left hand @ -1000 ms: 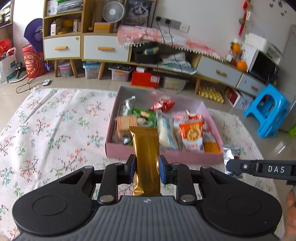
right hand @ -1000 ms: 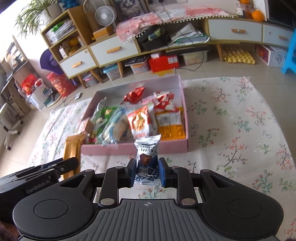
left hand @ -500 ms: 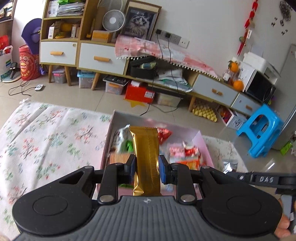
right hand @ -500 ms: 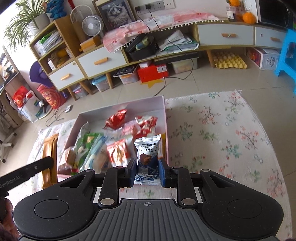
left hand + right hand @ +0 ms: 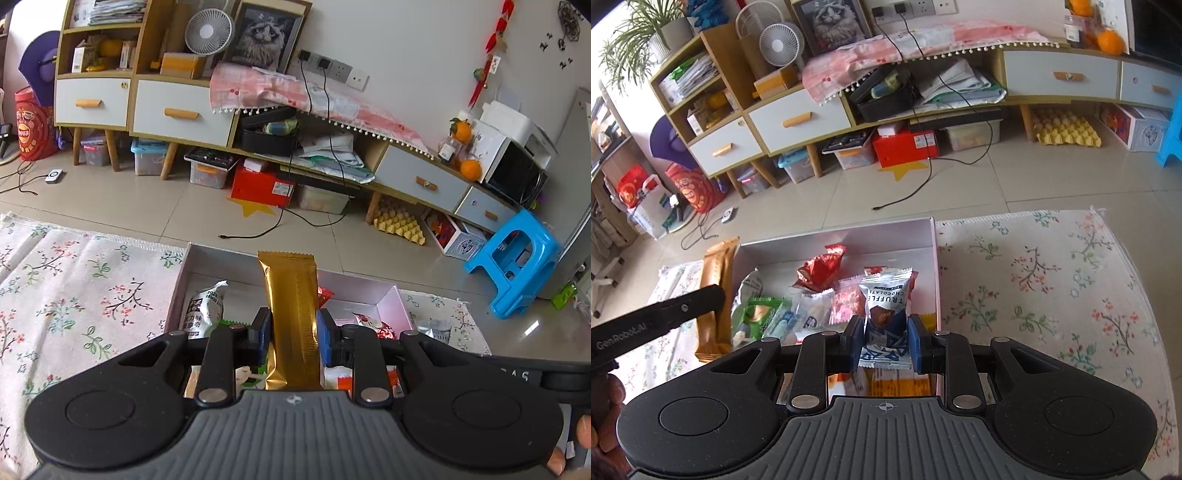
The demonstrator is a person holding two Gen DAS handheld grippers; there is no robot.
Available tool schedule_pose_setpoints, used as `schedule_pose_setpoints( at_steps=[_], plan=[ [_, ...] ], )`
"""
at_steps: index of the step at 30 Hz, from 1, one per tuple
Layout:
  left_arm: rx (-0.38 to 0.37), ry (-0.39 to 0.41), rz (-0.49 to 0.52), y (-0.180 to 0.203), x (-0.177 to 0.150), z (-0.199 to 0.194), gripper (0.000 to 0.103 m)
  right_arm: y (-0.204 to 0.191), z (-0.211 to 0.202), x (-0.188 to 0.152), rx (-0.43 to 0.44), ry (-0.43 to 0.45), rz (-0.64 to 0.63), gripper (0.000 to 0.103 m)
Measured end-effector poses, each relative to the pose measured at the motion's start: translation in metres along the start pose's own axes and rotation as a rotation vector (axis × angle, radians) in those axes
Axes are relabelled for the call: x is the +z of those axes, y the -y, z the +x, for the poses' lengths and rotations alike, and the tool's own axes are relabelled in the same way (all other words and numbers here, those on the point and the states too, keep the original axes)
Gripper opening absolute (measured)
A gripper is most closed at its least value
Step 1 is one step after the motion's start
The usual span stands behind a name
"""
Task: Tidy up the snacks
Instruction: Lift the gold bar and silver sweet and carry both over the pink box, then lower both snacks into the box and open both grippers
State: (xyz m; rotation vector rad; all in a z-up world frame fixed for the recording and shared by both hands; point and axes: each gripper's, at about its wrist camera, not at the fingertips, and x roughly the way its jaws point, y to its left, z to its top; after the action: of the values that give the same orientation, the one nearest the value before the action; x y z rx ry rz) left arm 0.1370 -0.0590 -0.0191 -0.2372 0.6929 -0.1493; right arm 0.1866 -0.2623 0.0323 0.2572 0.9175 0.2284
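My left gripper [image 5: 291, 338] is shut on a long gold snack bar [image 5: 291, 306] and holds it upright above the pink box [image 5: 391, 295]. The bar also shows in the right wrist view [image 5: 714, 291], over the box's left wall. My right gripper [image 5: 885, 343] is shut on a silver and blue truffle chocolate packet [image 5: 886, 306], above the right part of the pink box [image 5: 932, 240]. The box holds several snack packets, among them a red foil bag [image 5: 820, 267] and a green packet [image 5: 759, 314].
The box stands on a floral rug [image 5: 1034, 280] on a tiled floor. Behind are a low cabinet with drawers [image 5: 177, 110], storage bins, a red box [image 5: 262, 184], a loose cable [image 5: 280, 221] and a blue stool [image 5: 517, 258].
Both grippers have moved forward and up over the pink box, each still holding its snack. The box's near wall has passed out of sight under the grippers.
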Motion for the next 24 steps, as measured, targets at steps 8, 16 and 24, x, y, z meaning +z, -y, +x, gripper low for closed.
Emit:
schedule_pose_setpoints(
  at_steps=[8,16,24],
  plan=[
    [0.007,0.014,-0.022,-0.008,0.006,0.007,0.038,-0.006,0.008,0.010,0.091,0.043,0.037,0.030],
    [0.019,-0.003,-0.033,-0.013,0.007,-0.001,0.038,-0.005,0.001,0.009,0.092,0.023,0.066,0.030],
    [0.095,-0.011,0.008,0.000,0.003,-0.016,0.047,-0.017,-0.027,0.007,0.097,0.029,0.054,0.031]
  ],
)
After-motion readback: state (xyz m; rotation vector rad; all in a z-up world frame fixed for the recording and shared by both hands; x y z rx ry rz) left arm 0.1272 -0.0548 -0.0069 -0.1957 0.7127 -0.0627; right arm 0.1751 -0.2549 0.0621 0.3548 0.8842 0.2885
